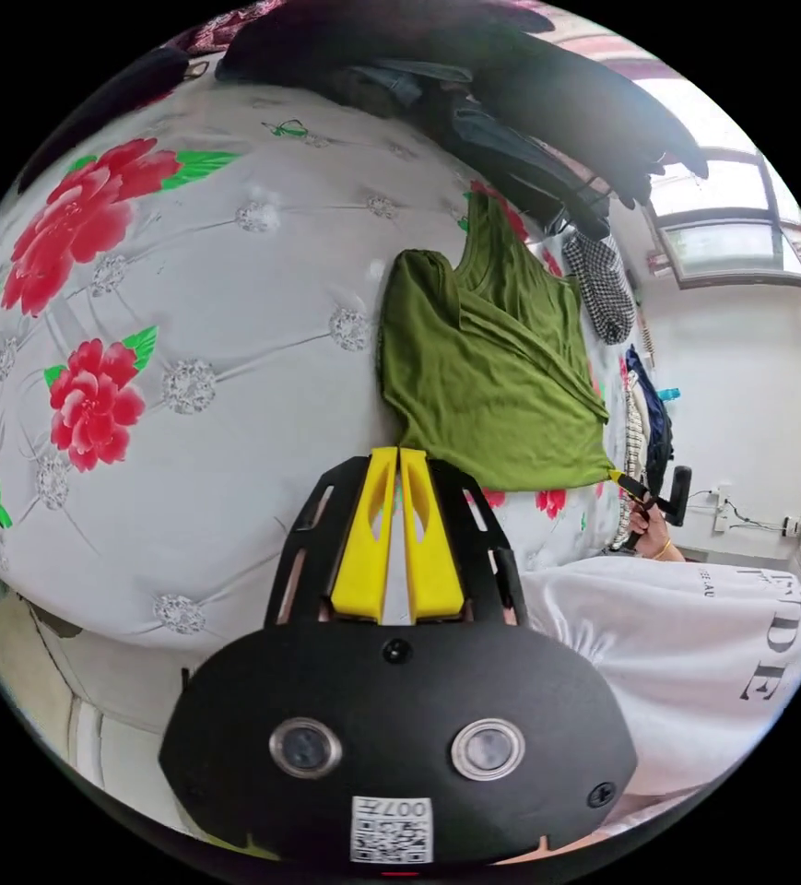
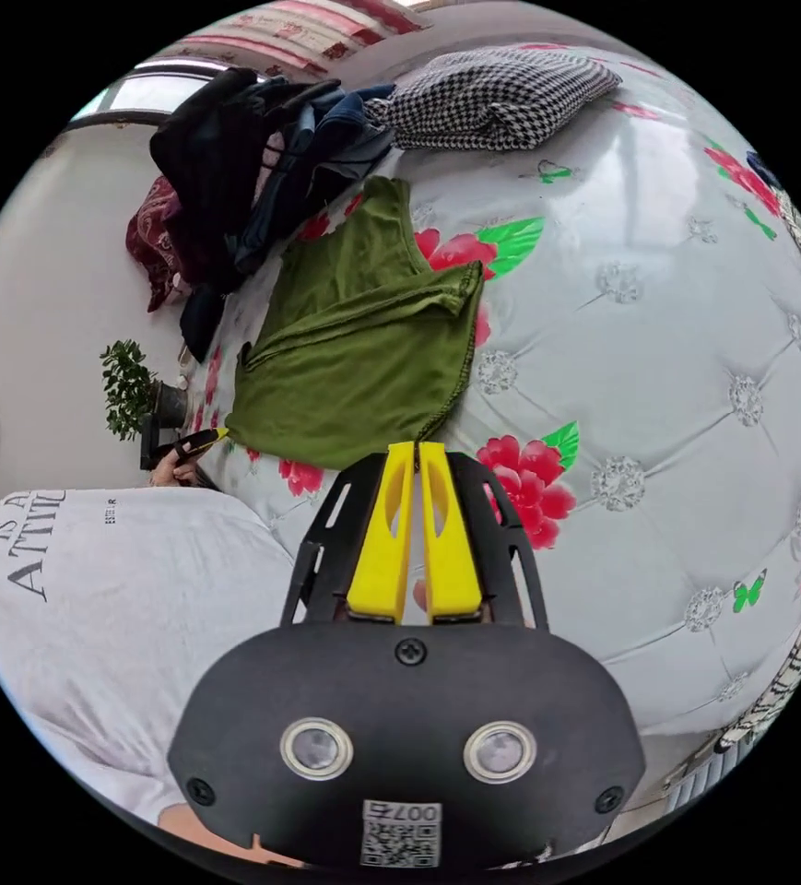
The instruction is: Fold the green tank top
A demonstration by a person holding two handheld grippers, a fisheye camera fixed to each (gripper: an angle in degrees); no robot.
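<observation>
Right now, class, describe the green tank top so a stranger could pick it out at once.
Start at the bed, covered by a white quilted bedspread printed with red flowers. The green tank top lies on it, partly folded, just below a heap of dark clothes and a black-and-white checked garment. It is the one plain olive-green piece, pinched at two hem corners by yellow jaws.

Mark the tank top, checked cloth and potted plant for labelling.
tank top (image 1: 483,387): left gripper view, middle of body.
checked cloth (image 2: 492,97): right gripper view, its centre.
potted plant (image 2: 128,387): right gripper view, its leaves.
</observation>
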